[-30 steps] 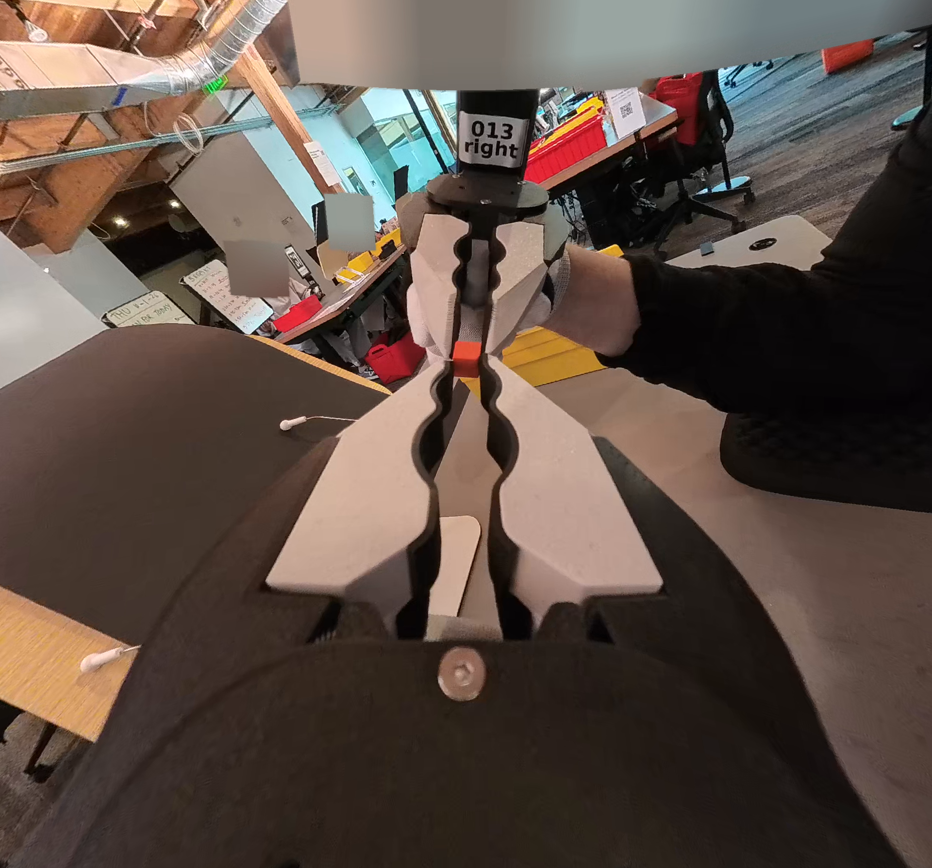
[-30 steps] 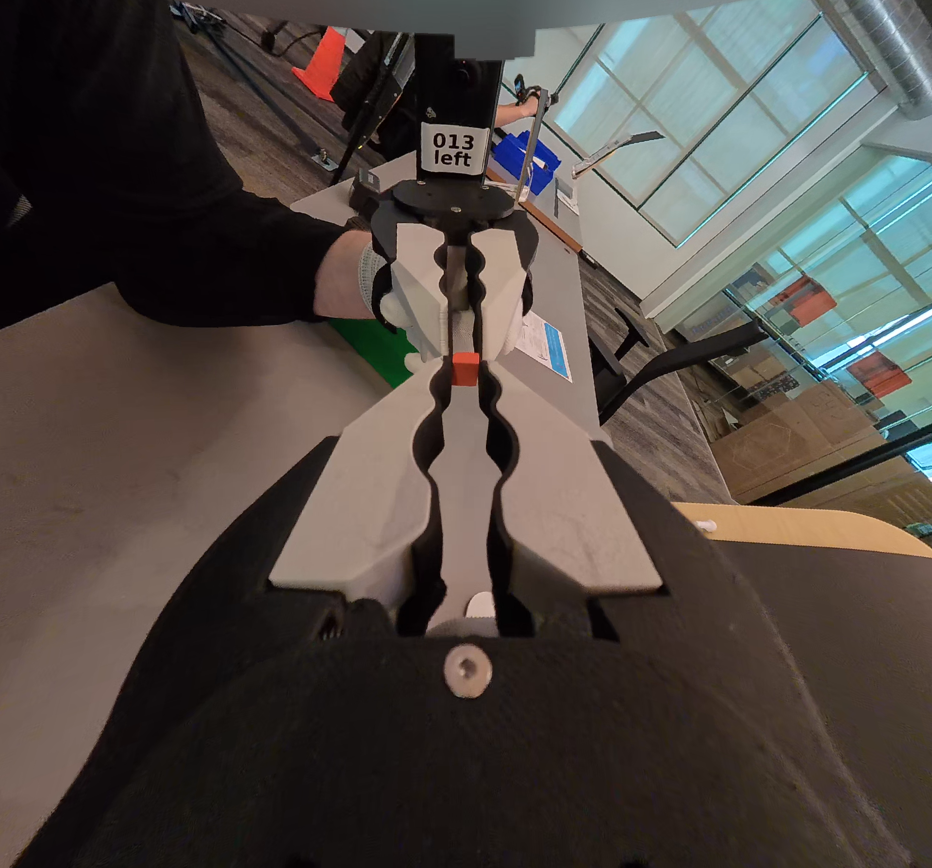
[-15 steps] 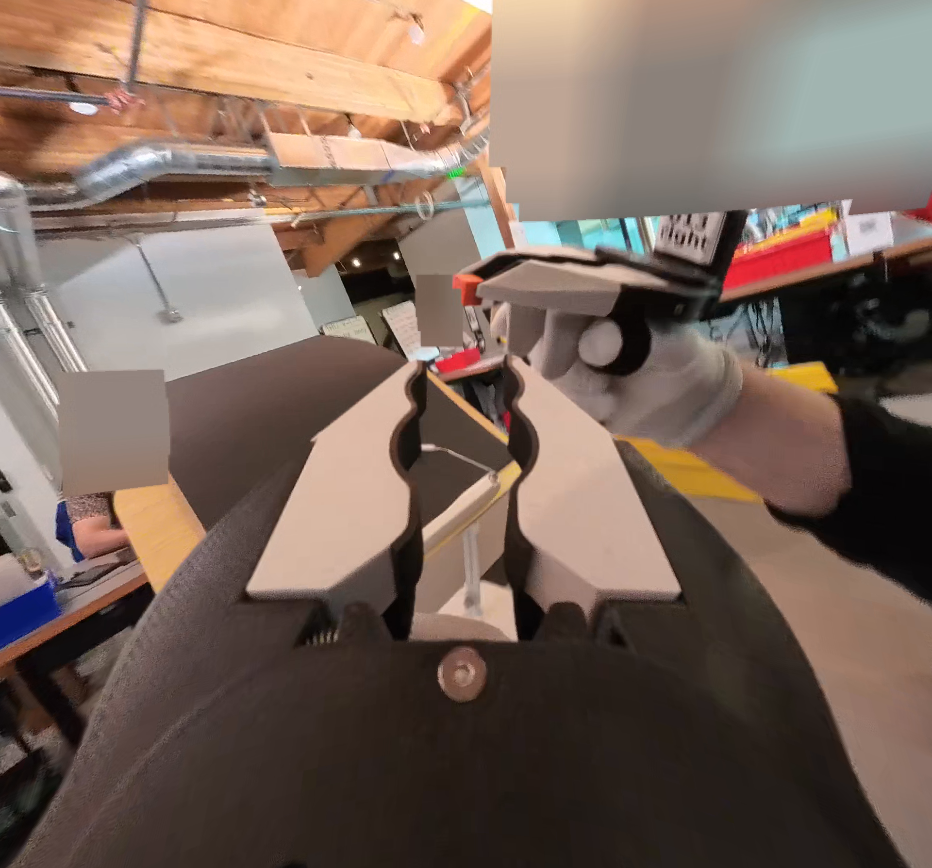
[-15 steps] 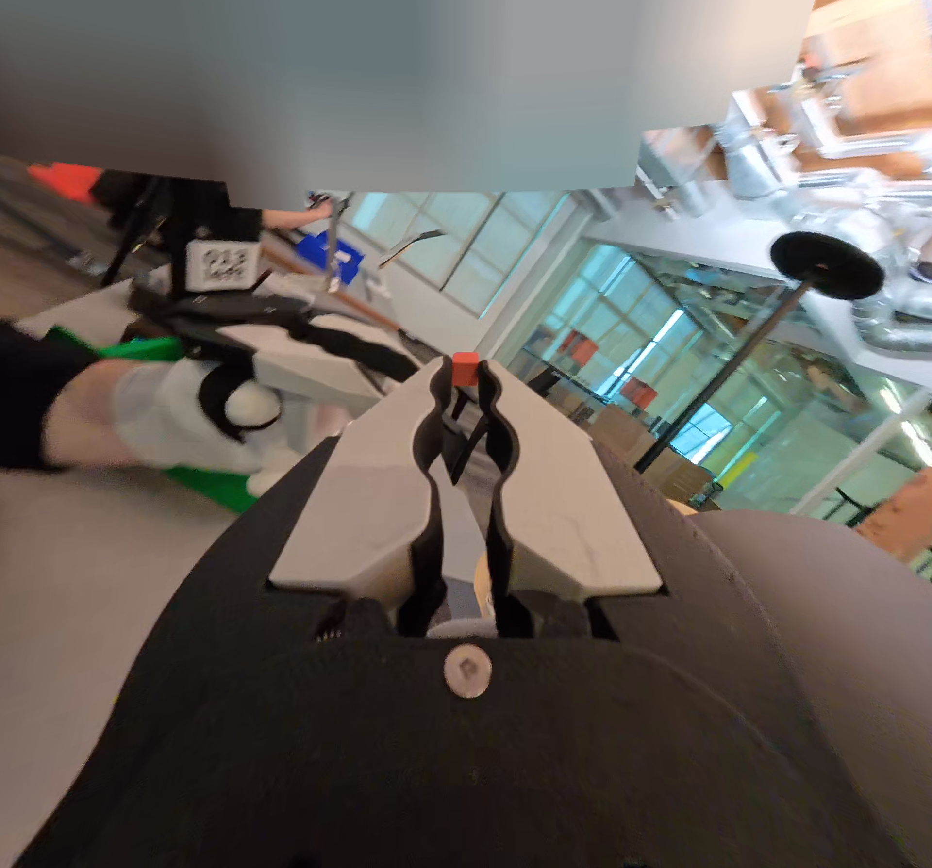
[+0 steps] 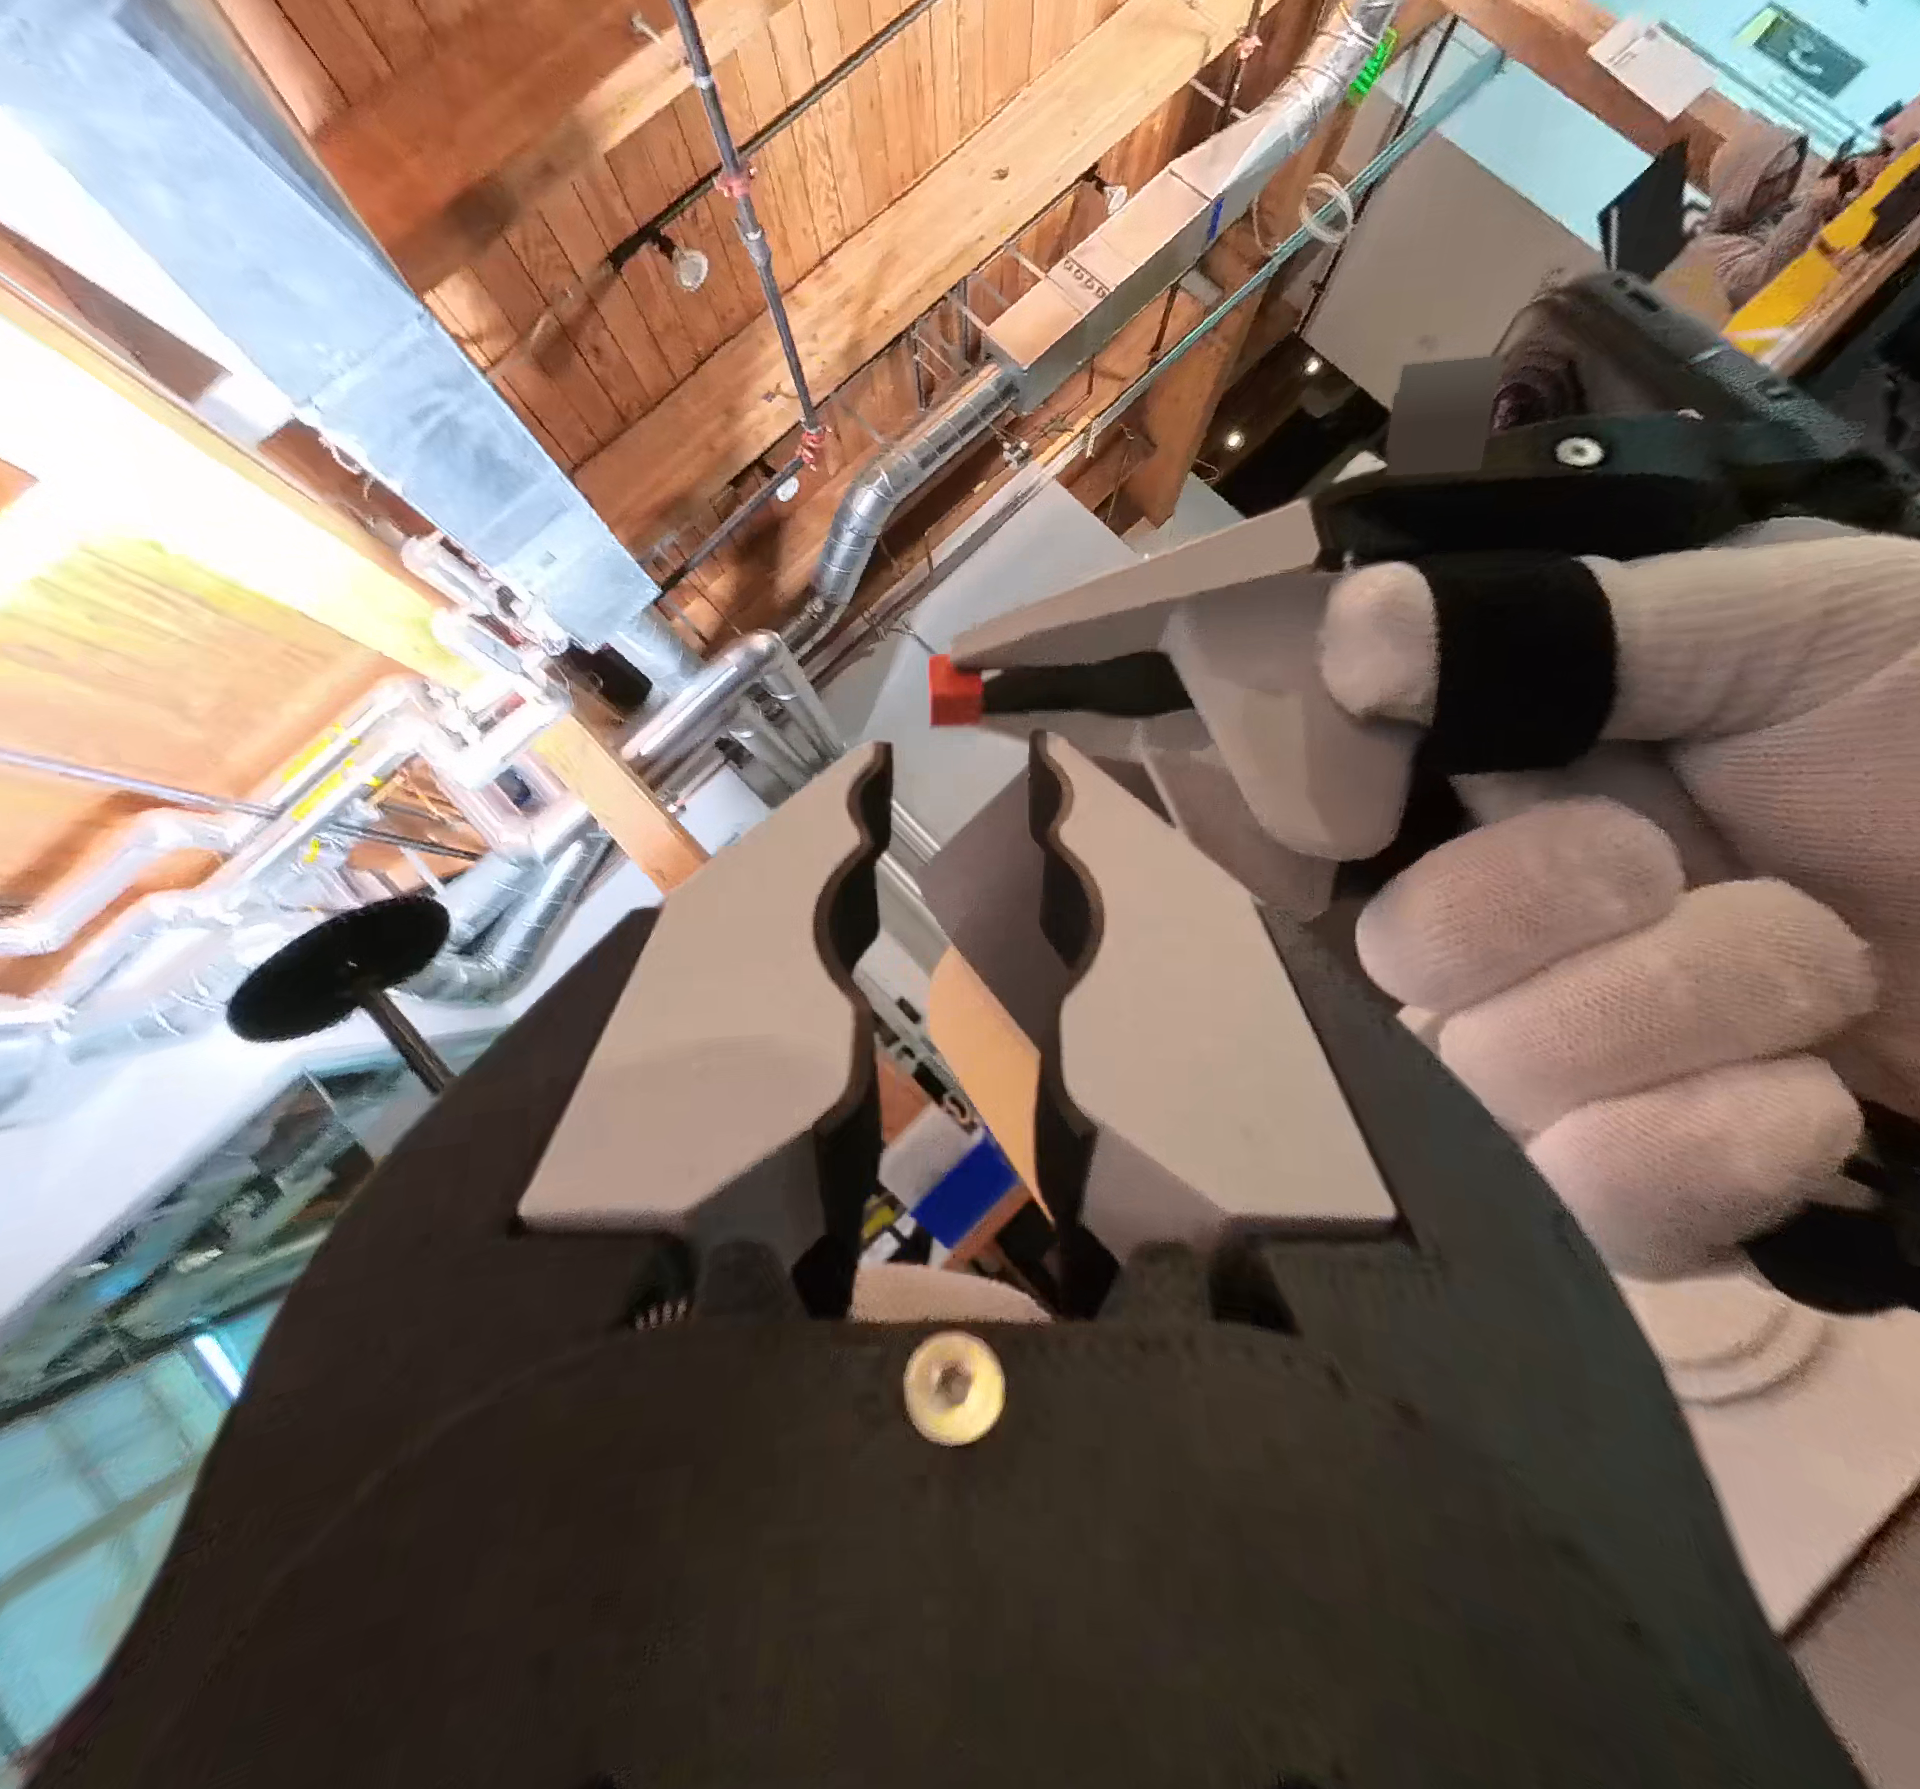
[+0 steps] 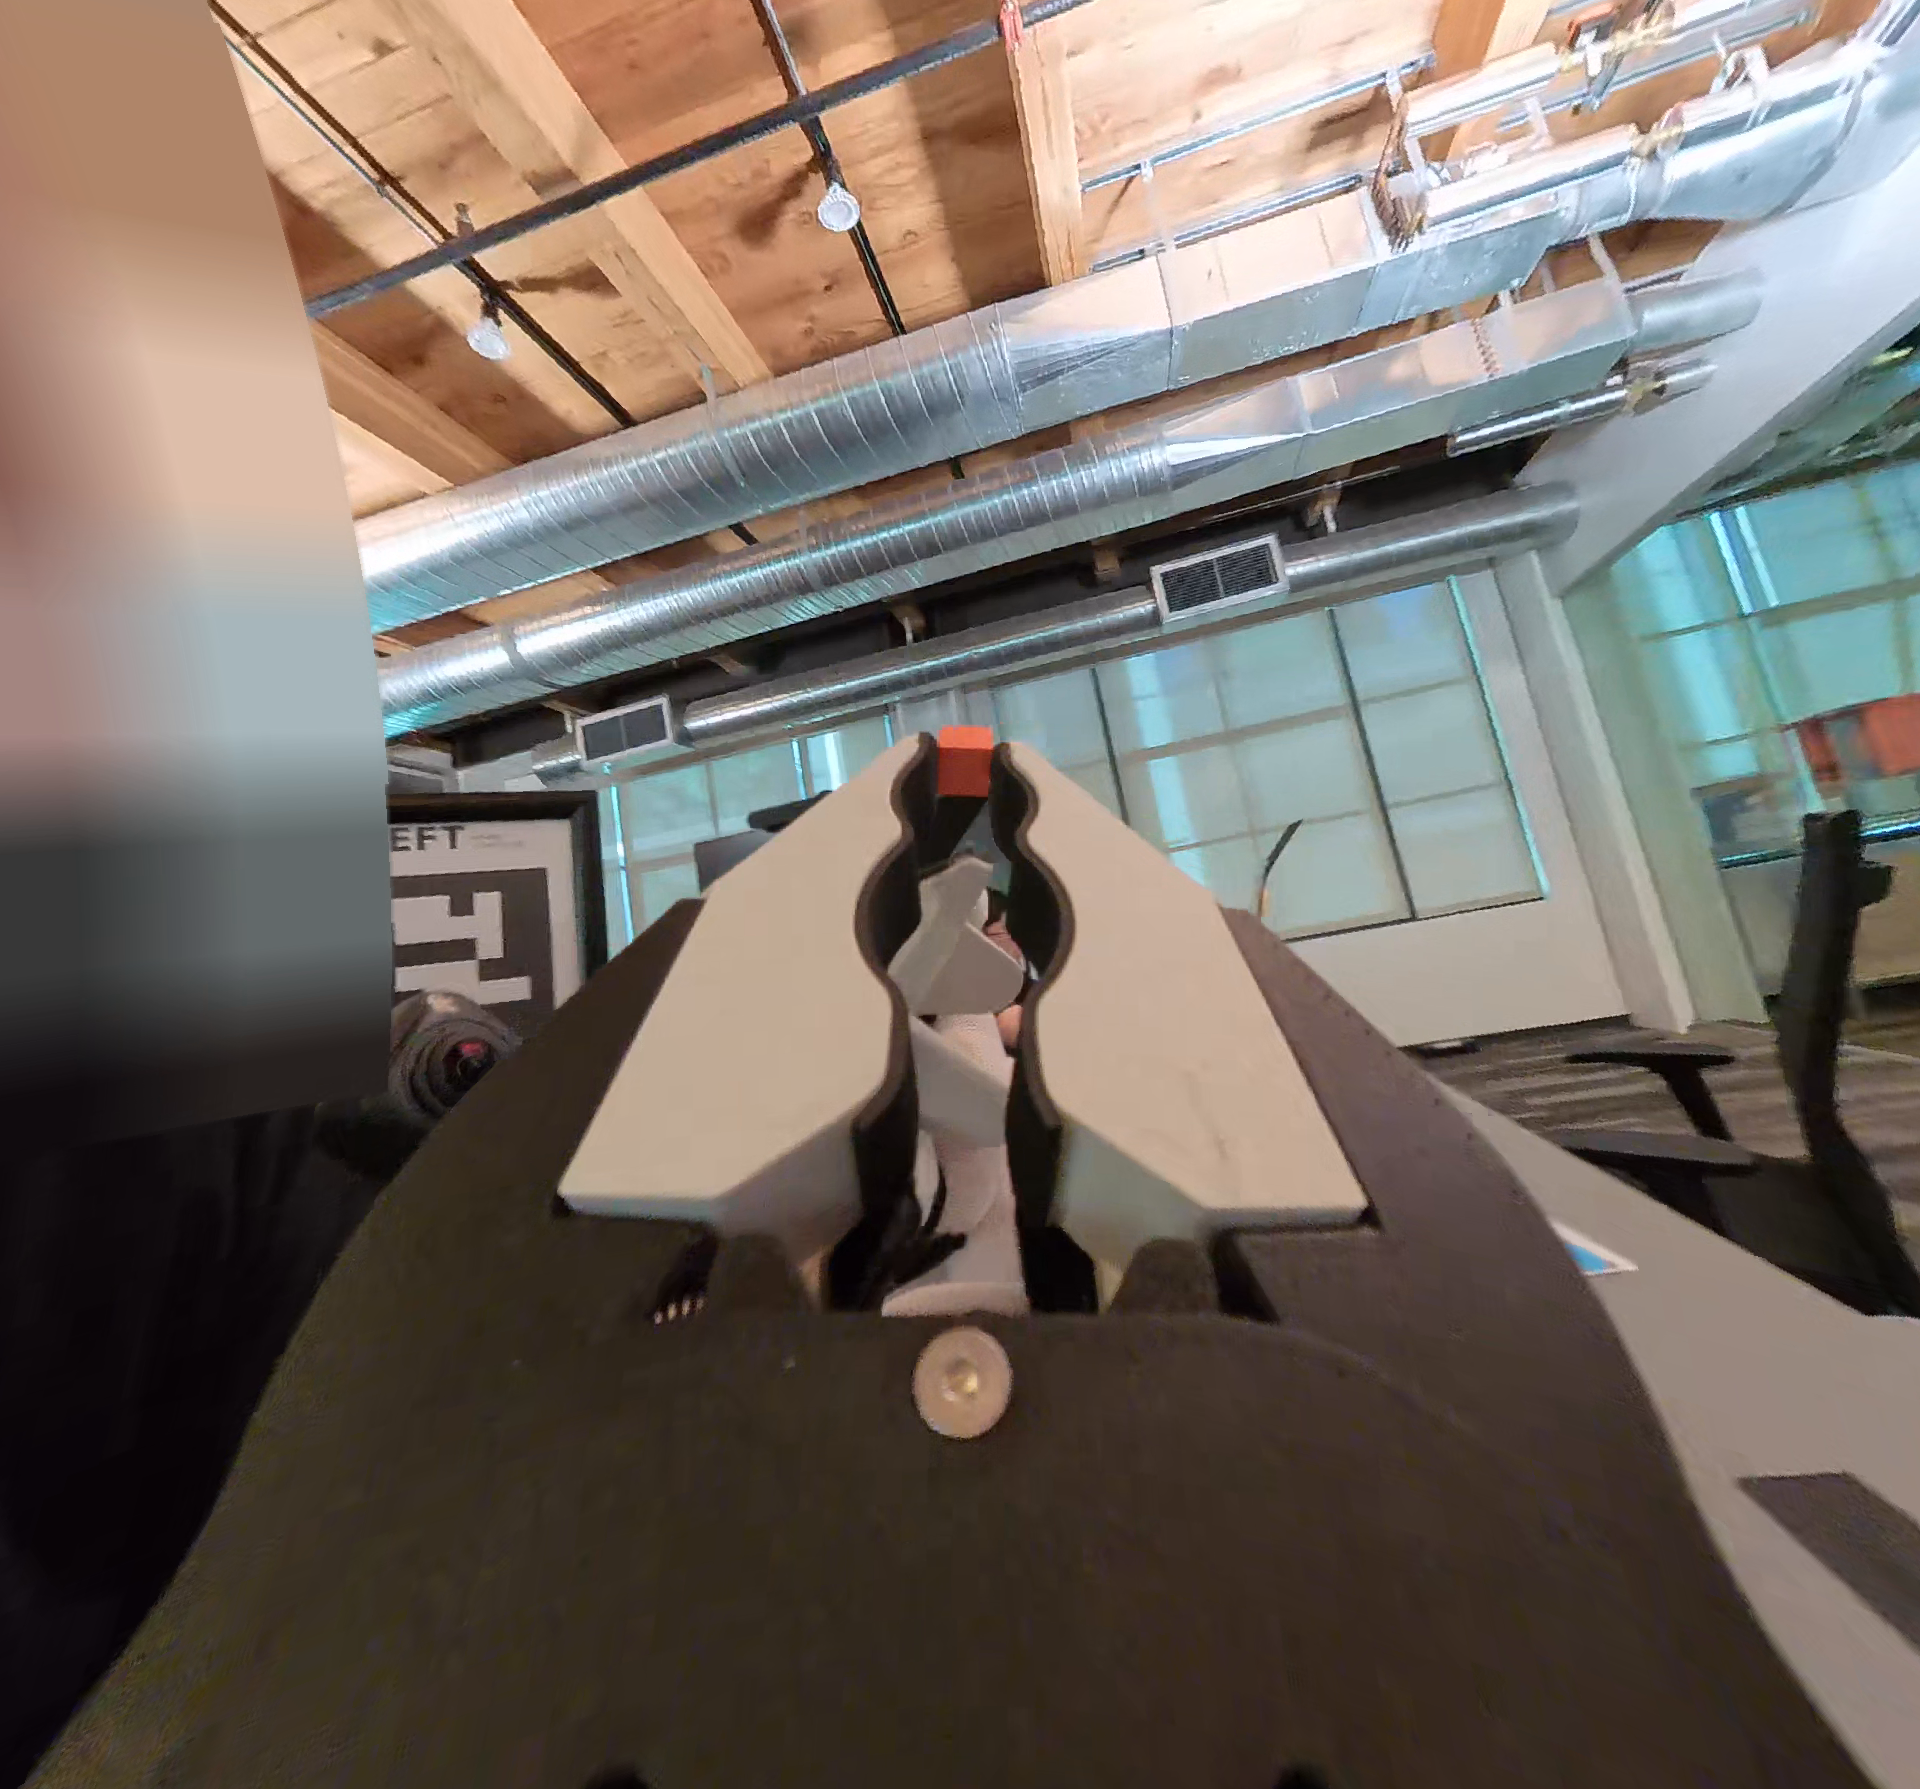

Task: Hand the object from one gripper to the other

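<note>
My right hand-held gripper (image 6: 961, 771) pinches the small red block (image 6: 961, 760) at its very tips, raised toward the ceiling. My left hand-held gripper (image 5: 958, 768) stands spread and empty just below the block. Risk, as I judge it: such a shallow tip grip could let the block slip or twist out.
</note>
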`<state>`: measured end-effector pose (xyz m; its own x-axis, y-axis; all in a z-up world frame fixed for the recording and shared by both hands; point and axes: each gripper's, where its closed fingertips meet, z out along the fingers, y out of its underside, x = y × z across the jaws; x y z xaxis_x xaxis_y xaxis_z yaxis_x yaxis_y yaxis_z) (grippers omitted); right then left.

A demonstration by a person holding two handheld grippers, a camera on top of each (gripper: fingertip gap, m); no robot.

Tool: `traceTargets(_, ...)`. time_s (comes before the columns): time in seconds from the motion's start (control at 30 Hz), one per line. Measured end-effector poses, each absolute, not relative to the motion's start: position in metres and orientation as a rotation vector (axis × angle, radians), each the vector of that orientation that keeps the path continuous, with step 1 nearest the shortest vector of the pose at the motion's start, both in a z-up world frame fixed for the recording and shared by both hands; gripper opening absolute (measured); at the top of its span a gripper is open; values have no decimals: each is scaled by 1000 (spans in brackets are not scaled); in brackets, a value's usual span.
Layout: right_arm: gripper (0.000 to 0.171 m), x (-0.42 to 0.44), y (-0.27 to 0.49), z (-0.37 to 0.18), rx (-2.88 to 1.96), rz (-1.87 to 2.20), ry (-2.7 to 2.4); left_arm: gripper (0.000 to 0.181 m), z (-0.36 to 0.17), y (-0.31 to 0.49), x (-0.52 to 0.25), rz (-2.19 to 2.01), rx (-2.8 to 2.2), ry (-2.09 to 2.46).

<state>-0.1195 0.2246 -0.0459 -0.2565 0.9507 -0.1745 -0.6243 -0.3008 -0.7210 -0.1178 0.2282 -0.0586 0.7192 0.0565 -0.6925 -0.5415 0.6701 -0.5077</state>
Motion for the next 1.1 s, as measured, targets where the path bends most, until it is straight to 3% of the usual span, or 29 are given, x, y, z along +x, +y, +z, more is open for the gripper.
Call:
traceTargets(0.77,8,-126,223,-54,-722,1940,-594,8,-58,223,-115,493,-700,711)
traceTargets(0.83,25,-125,226,-54,-736,1915,-585,8,-55,222,-117,450,-711,705)
traceTargets(0.87,26,-124,227,-54,-742,1906,-592,8,-54,222,-118,420,-723,704)
traceTargets(0.97,29,-118,230,-51,-747,1810,-638,8,-52,221,-119,326,-763,739)
traceTargets(1.1,30,-112,223,-50,-751,1391,-865,8,-51,223,-124,102,-862,764)
